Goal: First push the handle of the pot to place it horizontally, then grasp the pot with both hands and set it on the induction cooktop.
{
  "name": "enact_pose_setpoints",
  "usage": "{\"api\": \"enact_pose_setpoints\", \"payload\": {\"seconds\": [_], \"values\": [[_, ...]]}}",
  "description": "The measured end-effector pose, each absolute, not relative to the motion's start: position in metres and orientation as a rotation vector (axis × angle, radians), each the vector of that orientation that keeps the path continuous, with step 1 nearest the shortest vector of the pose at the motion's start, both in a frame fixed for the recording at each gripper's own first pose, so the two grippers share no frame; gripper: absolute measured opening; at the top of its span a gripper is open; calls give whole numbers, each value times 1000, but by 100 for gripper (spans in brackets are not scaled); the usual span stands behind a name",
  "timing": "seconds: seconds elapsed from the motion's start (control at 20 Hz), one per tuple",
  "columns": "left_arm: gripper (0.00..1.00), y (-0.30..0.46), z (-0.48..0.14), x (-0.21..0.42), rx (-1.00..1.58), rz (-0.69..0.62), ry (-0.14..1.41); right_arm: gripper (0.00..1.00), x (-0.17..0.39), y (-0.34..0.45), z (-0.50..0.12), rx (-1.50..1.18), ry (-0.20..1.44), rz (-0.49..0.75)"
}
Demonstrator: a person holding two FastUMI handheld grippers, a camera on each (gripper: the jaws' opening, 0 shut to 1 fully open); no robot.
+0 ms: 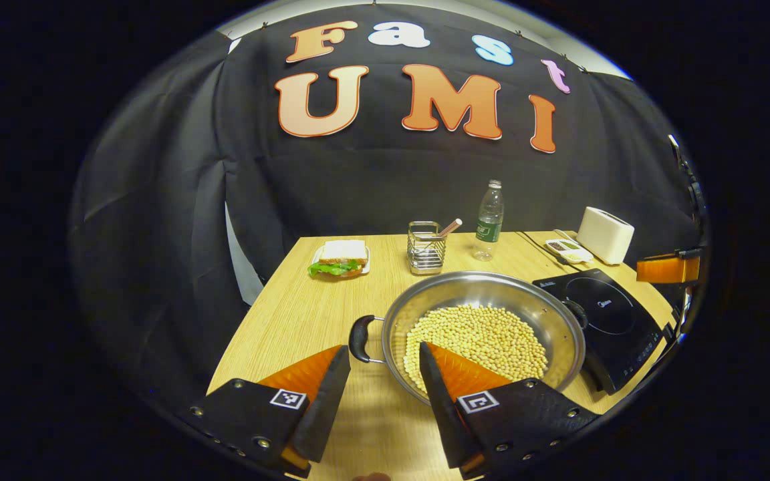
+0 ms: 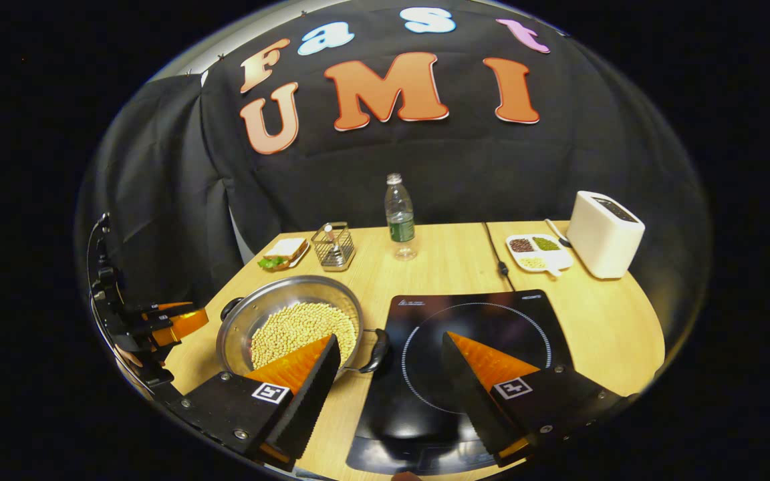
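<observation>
The pot [image 1: 485,327] (full of pale beans) is sitting on the worktop [image 1: 305,314], just beside the cooktop [image 2: 472,347] and not on it, its two side handles lying across. The left hand-held gripper [image 1: 383,364] is hovering with fingers spread wide apart around the pot's near handle [image 1: 359,338], touching nothing. The right hand-held gripper [image 2: 392,354] is likewise gaping, its fingers straddling the other handle [image 2: 378,351] at the cooktop's edge.
</observation>
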State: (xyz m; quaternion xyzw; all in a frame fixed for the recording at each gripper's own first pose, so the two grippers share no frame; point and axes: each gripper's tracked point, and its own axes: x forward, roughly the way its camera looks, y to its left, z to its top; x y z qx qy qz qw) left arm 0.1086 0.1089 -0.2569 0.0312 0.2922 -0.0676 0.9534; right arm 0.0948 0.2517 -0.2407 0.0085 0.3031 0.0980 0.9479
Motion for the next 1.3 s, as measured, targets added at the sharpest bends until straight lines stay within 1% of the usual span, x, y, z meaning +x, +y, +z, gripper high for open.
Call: {"api": "enact_pose_setpoints", "payload": {"seconds": [0.15, 0.3, 0.35, 0.4, 0.6, 0.7, 1.05, 1.2, 1.3], "values": [[67, 112, -270, 126, 58, -157, 618, 96, 102, 275, -270, -8, 682, 208], [67, 119, -288, 140, 65, -145, 646, 96, 112, 276, -295, -9, 743, 166], [76, 119, -290, 142, 59, -148, 658, 96, 115, 275, -300, -2, 757, 152], [80, 120, -295, 143, 56, -150, 669, 96, 116, 275, -303, 8, 767, 144], [80, 128, -312, 155, 56, -146, 694, 96, 127, 280, -310, 33, 785, 138], [80, 128, -317, 157, 44, -161, 702, 96, 127, 281, -318, 43, 818, 141], [80, 124, -335, 165, 35, -182, 738, 95, 130, 285, -327, 49, 850, 134], [80, 126, -338, 166, 31, -185, 746, 94, 130, 285, -327, 50, 849, 132], [81, 126, -342, 167, 32, -192, 755, 90, 130, 287, -329, 55, 859, 133]]}}
